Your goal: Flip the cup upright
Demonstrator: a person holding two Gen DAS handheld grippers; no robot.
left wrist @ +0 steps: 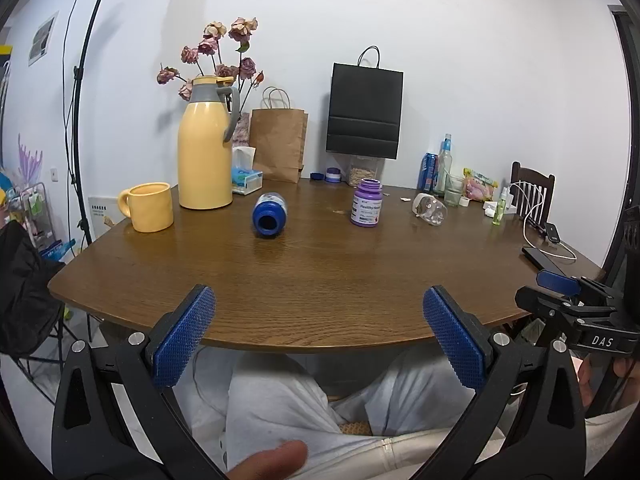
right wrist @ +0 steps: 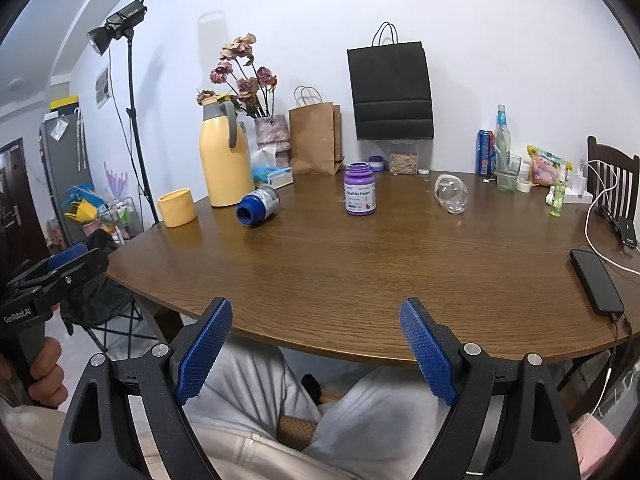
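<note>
A clear glass cup [left wrist: 430, 209] lies on its side on the brown table [left wrist: 320, 280], far right of centre; it also shows in the right wrist view [right wrist: 452, 194]. A yellow mug [left wrist: 148, 207] stands upright at the far left, also in the right wrist view [right wrist: 177, 207]. My left gripper [left wrist: 318, 336] is open and empty at the table's near edge. My right gripper [right wrist: 316, 348] is open and empty at the near edge too. Both are far from the glass cup.
A blue bottle [left wrist: 270, 214] lies on its side mid-table. A purple bottle [left wrist: 367, 202] stands upright. A yellow thermos [left wrist: 206, 160], paper bags [left wrist: 280, 144], tissue box and flowers stand at the back. A phone [right wrist: 596, 280] with cable lies at the right edge.
</note>
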